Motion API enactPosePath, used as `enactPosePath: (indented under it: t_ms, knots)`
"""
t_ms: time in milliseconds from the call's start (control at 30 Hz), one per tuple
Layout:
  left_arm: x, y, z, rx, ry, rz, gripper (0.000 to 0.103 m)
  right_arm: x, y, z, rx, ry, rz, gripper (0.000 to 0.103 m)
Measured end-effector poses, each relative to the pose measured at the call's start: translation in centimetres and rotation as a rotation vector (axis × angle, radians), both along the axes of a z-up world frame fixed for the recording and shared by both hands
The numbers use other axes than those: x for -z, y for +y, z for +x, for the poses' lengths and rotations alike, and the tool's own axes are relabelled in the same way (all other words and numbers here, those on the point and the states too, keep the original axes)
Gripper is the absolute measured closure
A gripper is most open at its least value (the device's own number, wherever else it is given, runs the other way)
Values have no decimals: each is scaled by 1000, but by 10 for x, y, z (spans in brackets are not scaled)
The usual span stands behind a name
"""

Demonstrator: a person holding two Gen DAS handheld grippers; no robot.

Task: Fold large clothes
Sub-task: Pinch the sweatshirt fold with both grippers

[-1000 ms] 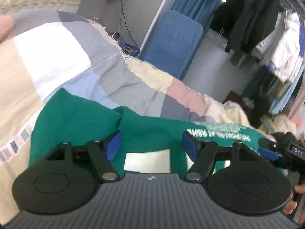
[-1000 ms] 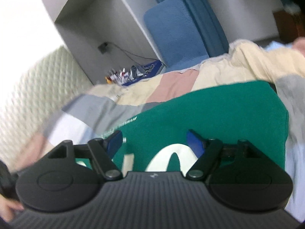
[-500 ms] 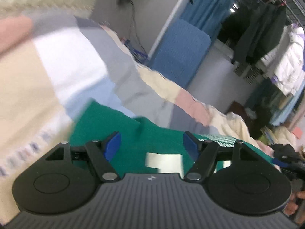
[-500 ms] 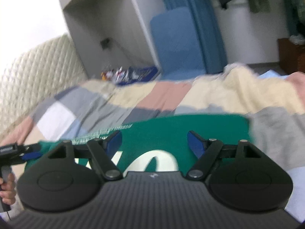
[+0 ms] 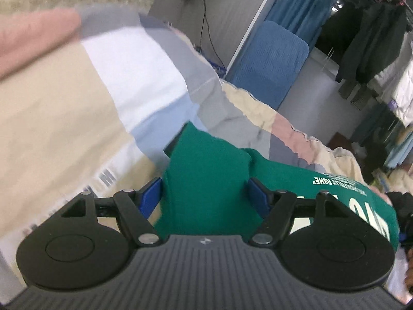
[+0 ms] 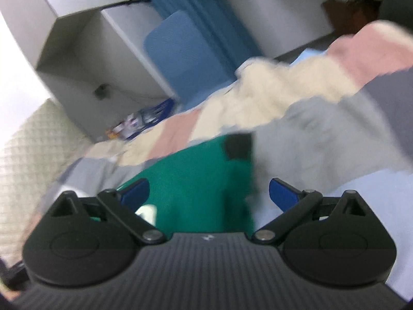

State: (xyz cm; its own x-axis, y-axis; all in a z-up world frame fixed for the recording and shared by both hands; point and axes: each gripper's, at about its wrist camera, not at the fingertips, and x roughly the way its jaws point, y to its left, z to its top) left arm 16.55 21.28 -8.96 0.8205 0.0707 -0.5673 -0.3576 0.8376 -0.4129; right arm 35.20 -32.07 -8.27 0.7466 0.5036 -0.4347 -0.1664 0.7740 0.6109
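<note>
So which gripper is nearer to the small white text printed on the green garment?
Left. The white text lies just right of the left gripper. The right gripper is open at another part of the green garment, with no small text in its view.

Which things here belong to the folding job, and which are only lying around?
For the job:
- green sweatshirt
- left claw, open
- right claw, open, its jaws just widened

Only lying around:
- patchwork blanket under the sweatshirt
- blue chair
- hanging clothes
</note>
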Motion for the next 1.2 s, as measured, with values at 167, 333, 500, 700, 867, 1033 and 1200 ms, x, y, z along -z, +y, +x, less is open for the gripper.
enactPosePath:
  t_ms: [167,333,500,700,867,1033,1200]
  knots:
    - [10,-4,14,13,9,-6,51,11,39,6,-32,26,-154,32]
    - [1,-8,23,33,-53,11,83,-1,44,8,-36,-43,-127,76]
    - [-14,-1,28,18,-159,2,86,-26,48,12,-35,-152,-119,80]
    - [8,3,50,25,-64,19,85,-6,61,40,-12,-120,-186,80]
    - [22,3,62,22,-6,9,81,29,66,57,-13,-27,-184,76]
    - [11,2,52,-9,0,1,56,23,60,51,-2,-18,-165,68]
    - [-20,-1,10,-18,-53,-5,38,5,44,25,16,-3,-123,51]
